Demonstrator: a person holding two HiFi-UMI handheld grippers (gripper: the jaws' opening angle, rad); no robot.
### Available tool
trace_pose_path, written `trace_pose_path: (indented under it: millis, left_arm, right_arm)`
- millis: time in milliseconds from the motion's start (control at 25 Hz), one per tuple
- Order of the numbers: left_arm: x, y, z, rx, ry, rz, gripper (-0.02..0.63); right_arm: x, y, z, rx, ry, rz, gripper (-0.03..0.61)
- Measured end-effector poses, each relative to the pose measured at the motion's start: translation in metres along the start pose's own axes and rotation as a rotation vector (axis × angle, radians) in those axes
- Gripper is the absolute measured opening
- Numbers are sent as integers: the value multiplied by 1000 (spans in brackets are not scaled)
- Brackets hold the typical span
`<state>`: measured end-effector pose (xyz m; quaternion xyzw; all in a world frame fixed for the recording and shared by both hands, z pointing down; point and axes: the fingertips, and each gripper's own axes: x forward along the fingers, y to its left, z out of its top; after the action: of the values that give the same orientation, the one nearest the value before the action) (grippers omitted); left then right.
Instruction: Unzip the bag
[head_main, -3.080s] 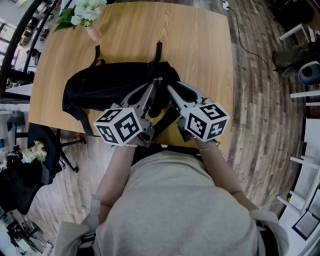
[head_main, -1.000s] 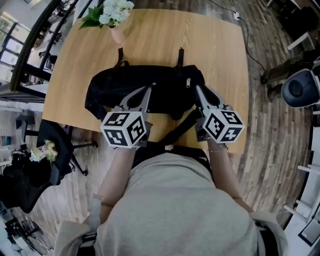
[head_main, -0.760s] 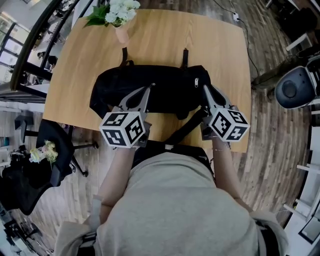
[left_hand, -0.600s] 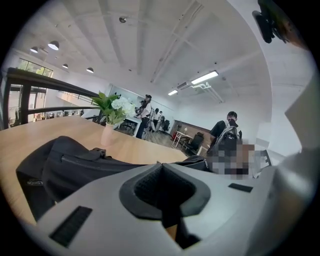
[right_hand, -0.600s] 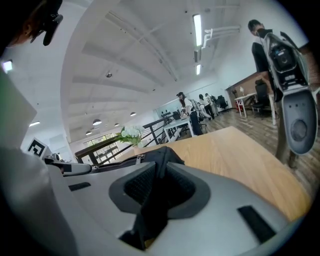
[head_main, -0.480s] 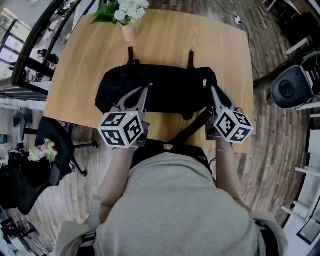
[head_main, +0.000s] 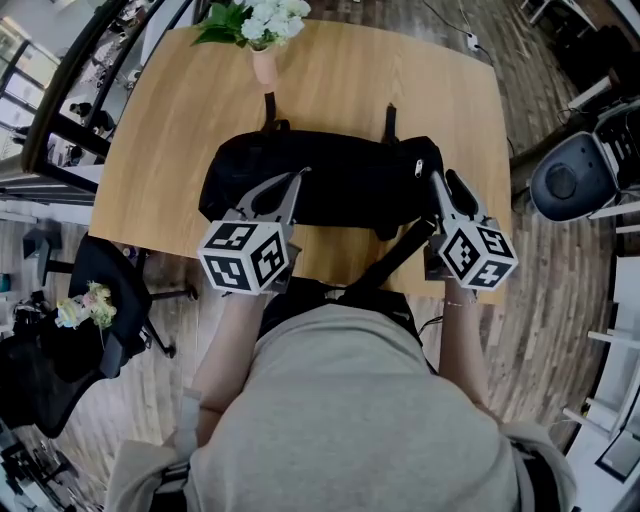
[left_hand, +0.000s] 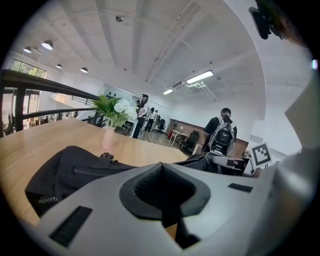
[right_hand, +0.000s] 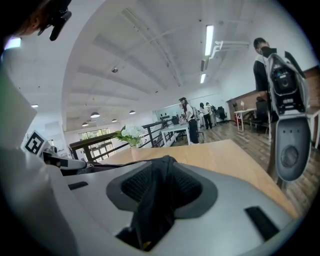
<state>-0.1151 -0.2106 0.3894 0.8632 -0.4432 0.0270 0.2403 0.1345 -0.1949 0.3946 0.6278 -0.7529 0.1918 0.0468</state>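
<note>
The bag (head_main: 340, 180) lay lengthwise on the tabletop (head_main: 170, 120), black and slumped. Its silver zip slider (head_main: 420, 168) sat near the right end, so the unzipping looked largely done, though no gaping mouth showed. Beside that end the right tongs (head_main: 443, 183) had just been opening, with a fold of black fabric loose between their pads. The left tongs (head_main: 298, 176) were pressed together, seemingly pinching the bag's front fabric.
</note>
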Motion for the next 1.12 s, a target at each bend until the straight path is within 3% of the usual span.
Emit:
trace_pose_path:
  millis: [40, 160, 280, 520, 720, 880, 1040, 1120]
  left_arm:
    - [0, 0, 0, 7, 4, -7, 20]
    - [-1, 0, 1, 32, 19, -25, 20]
    - [1, -1, 3, 49, 26, -49, 20]
    - [1, -2, 2, 48, 25, -83, 20]
    - [0, -3, 3, 62, 29, -103, 20]
    - [0, -4, 2, 90, 38, -124, 20]
    - [-1, -4, 2, 96, 39, -136, 18]
    - [-1, -5, 3, 109, 39, -141, 18]
  right_arm:
    - [0, 5, 2, -21, 9, 9, 127]
    - [2, 22, 7, -129, 42, 17, 208]
    - [6, 42, 12, -294, 47, 26, 195]
    - [32, 130, -3, -520, 121, 255, 207]
    - [47, 175, -20, -721, 180, 369, 206]
    - [57, 188, -30, -885, 211, 391, 210]
    - [67, 193, -38, -965, 265, 402, 206]
    - [70, 195, -44, -996, 290, 409, 174]
